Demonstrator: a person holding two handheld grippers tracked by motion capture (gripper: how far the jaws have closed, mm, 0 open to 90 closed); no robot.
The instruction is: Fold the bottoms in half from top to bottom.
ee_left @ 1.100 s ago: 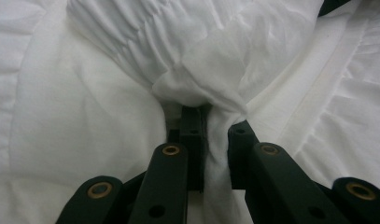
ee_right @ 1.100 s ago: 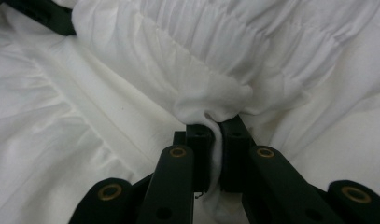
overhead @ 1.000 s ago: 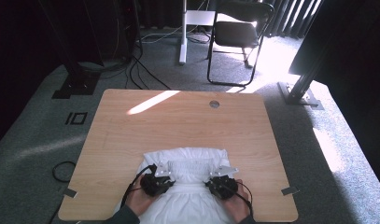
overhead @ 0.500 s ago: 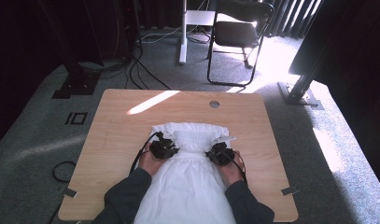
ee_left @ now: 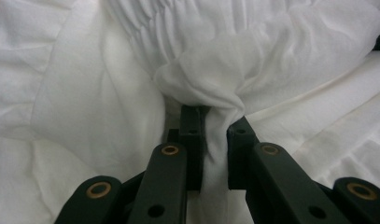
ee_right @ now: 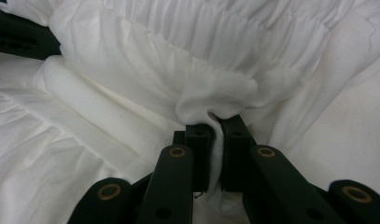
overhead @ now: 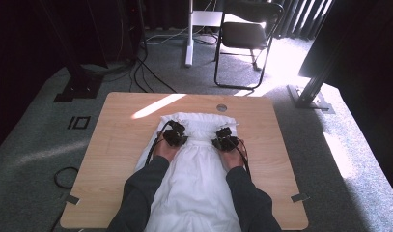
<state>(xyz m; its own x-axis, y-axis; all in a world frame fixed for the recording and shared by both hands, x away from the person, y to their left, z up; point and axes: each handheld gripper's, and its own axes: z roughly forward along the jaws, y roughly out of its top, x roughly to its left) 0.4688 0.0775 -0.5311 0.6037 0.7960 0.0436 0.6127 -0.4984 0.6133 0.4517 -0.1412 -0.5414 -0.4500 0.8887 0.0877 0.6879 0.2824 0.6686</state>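
Note:
A white gathered garment (overhead: 196,179) lies along the middle of the wooden table (overhead: 112,145), its ruffled end toward the far side. My left gripper (overhead: 175,134) is shut on a bunched fold of the white cloth (ee_left: 201,88) near that far end. My right gripper (overhead: 225,138) is shut on another fold of the same cloth (ee_right: 211,100). In each gripper view the fabric is pinched between the two black jaws and puckers just above them. Both of the person's forearms lie over the garment.
A round grommet (overhead: 221,107) sits in the table near its far edge. A black folding chair (overhead: 245,34) and a white post (overhead: 189,34) stand on the carpet beyond. Cables (overhead: 63,176) lie on the floor at left. Bare wood runs on both sides of the garment.
Both grippers have moved away from the person toward the far side of the table, drawing the gathered end of the garment with them. The cloth now stretches longer over the table.

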